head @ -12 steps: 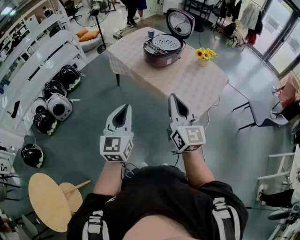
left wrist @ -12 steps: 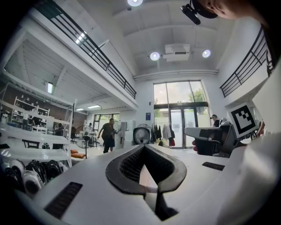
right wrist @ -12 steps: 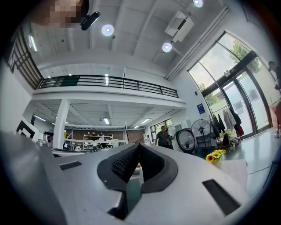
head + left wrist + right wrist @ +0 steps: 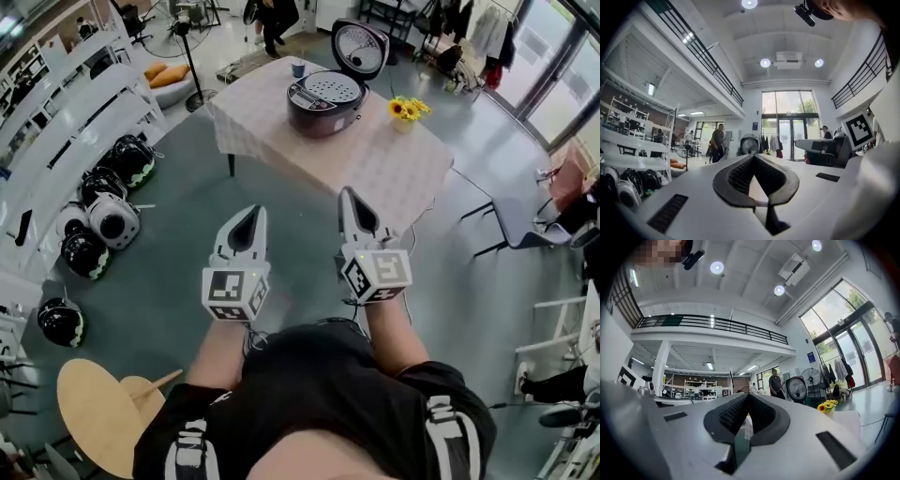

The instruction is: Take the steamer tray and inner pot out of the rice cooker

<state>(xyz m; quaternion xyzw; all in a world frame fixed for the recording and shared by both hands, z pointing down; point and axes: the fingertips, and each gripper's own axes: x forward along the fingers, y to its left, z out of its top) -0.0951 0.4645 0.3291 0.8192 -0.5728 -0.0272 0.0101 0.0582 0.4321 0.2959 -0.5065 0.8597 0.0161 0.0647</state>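
The dark rice cooker (image 4: pixel 321 101) stands on the far end of a table with a checked cloth (image 4: pixel 375 173), its lid (image 4: pixel 361 45) tipped up. A perforated steamer tray (image 4: pixel 333 87) lies in its mouth; the inner pot is hidden under it. My left gripper (image 4: pixel 254 211) and right gripper (image 4: pixel 344 191) hover side by side over the floor, well short of the table. Both are shut with nothing between their jaws. In the left gripper view the left gripper (image 4: pixel 753 156) points level into the hall. In the right gripper view the right gripper (image 4: pixel 747 393) has the raised lid (image 4: pixel 797 389) just right of its tip.
Sunflowers (image 4: pixel 408 107) and a blue cup (image 4: pixel 298 67) share the table. Several helmets (image 4: pixel 112 217) lie on the floor by white shelves (image 4: pixel 75 103) at left. A round wooden table (image 4: pixel 94 412) stands near left, a grey chair (image 4: pixel 525 225) at right. A person (image 4: pixel 274 17) walks behind.
The view has shifted slightly: the helmets and the wooden table sit a little lower and further left. Both grippers keep their places and stay shut.
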